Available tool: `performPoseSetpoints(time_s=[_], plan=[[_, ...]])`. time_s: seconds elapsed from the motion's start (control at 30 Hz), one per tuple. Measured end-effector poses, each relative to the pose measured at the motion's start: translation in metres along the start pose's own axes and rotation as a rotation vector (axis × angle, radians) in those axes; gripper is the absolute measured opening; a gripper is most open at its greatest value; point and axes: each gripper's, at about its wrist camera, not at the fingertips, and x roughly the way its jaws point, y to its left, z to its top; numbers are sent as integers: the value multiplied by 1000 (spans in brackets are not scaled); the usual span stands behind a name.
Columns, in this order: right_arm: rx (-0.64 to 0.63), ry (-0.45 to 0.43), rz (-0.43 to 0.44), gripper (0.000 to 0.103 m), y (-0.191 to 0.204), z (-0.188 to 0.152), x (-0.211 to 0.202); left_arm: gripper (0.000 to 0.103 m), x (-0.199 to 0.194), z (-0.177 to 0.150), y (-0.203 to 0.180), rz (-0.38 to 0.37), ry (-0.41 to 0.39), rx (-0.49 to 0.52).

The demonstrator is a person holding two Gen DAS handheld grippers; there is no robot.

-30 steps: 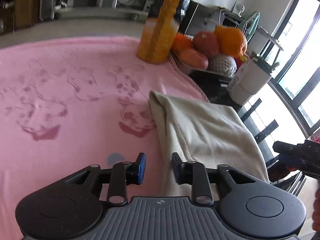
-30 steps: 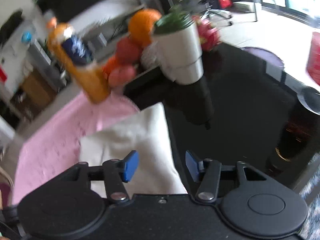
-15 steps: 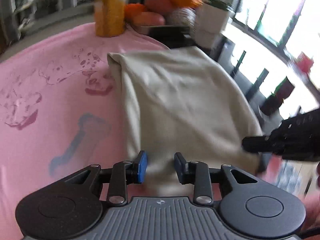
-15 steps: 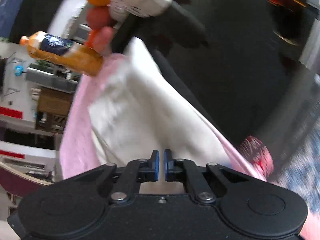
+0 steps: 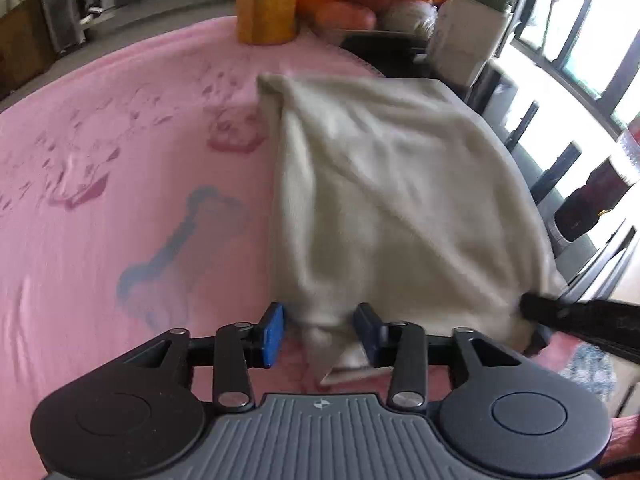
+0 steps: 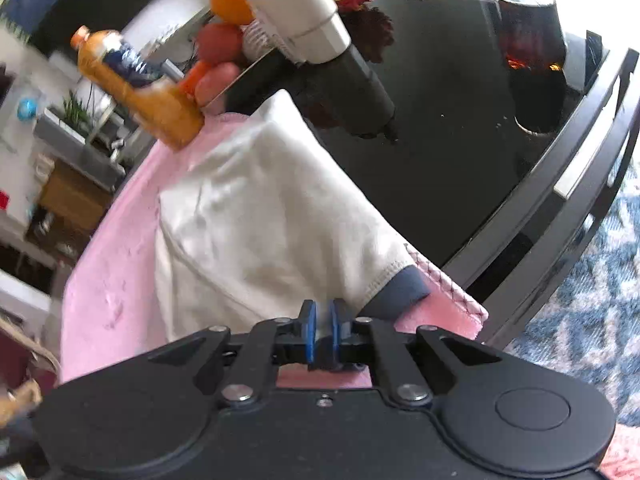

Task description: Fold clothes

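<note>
A beige folded garment (image 5: 384, 184) lies on a pink blanket (image 5: 120, 152), and a diagonal crease runs across it. My left gripper (image 5: 320, 332) is open at the garment's near left corner, with a fold of the cloth lying between its spread fingers. At the near right corner, the right gripper (image 5: 536, 312) comes in as a dark arm and pinches the cloth. In the right wrist view, the right gripper (image 6: 323, 336) is shut on the edge of the beige garment (image 6: 260, 216). A dark blue piece of cloth (image 6: 400, 288) peeks out beside it.
An orange juice bottle (image 5: 266, 4), a bowl of fruit (image 5: 360, 4) and a white plant pot (image 5: 464, 44) stand at the far end. The black glass table (image 6: 460, 152) holds a dark cup (image 6: 532, 40). A patterned blue rug (image 6: 592, 300) covers the floor.
The right gripper went from open to shut on the garment's near edge. The left gripper drew back to the near left corner and its fingers spread wider. The cloth now shows a pulled crease.
</note>
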Motion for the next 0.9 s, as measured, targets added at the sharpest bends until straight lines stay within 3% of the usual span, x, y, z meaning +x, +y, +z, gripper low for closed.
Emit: performPoseSetpoints(time_s=[0.1,0.17,0.3,0.47,0.57,0.73,0.9], plan=[[-55,-62,-23,17,7,-9,-19,43,-16,-3,1,6,31,-17],[-49,-109,5,18,14,-9,-38,48,-34,-1,4,11,28,-35],[-32,-145,75,28,38,4,-87,66,-86,5,4,31,-67,-21],[-102,-152,109,55,78,15,-153,75,-149,2,7,5,-172,4],[-152,-220,53,64,97,8,-194,78,-174,-5,10,-33,-190,7],[-232,-232,-12,77,113,-2,-239,82,-195,-16,10,-85,-196,24],[-297,-213,-66,77,120,-6,-259,85,-193,-22,4,-80,-167,42]])
